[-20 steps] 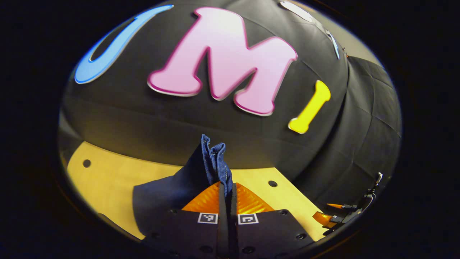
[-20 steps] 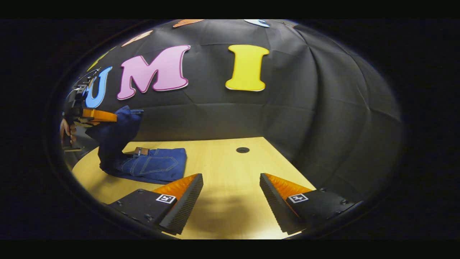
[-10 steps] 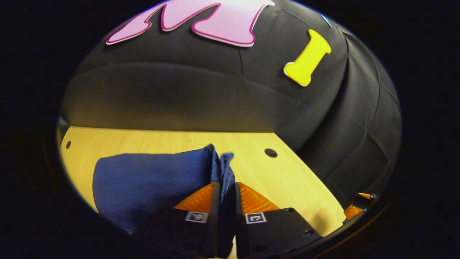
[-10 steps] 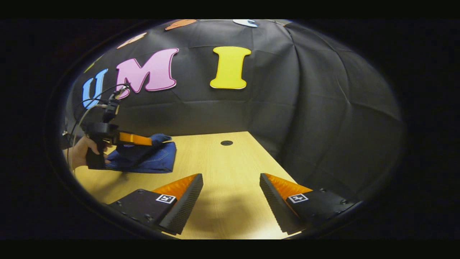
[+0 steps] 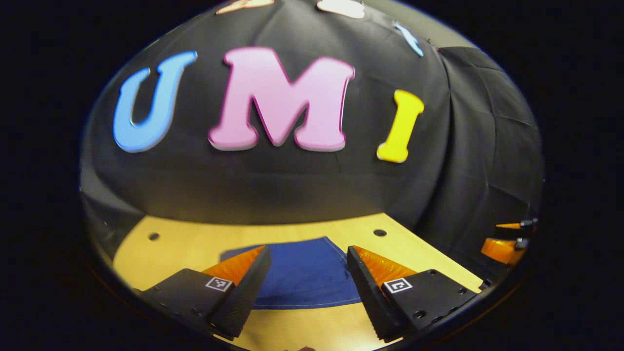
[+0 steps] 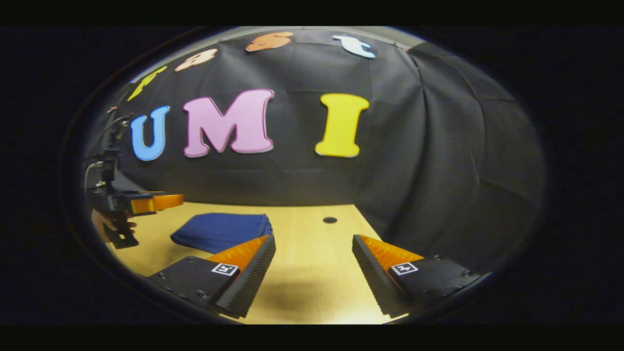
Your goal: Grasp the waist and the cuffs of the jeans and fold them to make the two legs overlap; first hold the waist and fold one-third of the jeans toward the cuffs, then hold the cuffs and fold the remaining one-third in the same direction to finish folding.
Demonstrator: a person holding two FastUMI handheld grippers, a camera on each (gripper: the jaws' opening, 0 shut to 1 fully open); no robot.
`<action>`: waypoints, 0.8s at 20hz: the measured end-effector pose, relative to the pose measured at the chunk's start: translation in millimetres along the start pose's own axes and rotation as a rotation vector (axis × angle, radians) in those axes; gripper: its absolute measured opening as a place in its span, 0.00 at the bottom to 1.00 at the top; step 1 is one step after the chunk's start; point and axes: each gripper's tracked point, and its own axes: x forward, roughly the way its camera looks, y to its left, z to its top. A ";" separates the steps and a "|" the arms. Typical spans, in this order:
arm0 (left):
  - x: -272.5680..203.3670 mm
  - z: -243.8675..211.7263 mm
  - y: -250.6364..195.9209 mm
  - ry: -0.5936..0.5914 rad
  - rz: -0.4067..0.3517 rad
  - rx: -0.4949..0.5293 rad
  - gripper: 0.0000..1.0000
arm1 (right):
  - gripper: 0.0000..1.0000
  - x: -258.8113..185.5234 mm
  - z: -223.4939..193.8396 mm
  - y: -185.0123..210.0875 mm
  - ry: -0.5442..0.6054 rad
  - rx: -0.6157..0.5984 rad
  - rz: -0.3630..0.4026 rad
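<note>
My left tool and my right tool both stand apart, gripping nothing. The jeans lie folded on the tabletop, at 12 o'clock from my left tool. I think the top layer can spring open, because denim is stiff. The waist and cuffs are hidden inside.

Light wooden table with a smooth, pale yellow top, bounded at its far edge by the black cloth wall of the booth. Two small round holes pierce the tabletop in the left gripper view, one near each far corner; the right gripper view shows one hole.
</note>
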 end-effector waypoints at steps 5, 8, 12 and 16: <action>-144.8 75.4 40.6 -0.156 0.103 0.012 0.96 | 0.97 -59.1 75.2 52.0 -0.146 -0.008 0.046; -211.0 87.7 57.9 -0.199 0.165 0.044 0.96 | 0.97 -101.1 92.5 82.4 -0.189 -0.009 0.088; -279.9 60.2 60.6 -0.198 0.226 -0.027 0.96 | 0.97 -154.3 82.2 111.3 -0.209 -0.023 0.131; -324.8 4.3 47.4 -0.159 0.245 -0.114 0.96 | 0.96 -193.1 39.1 141.3 -0.157 0.029 0.180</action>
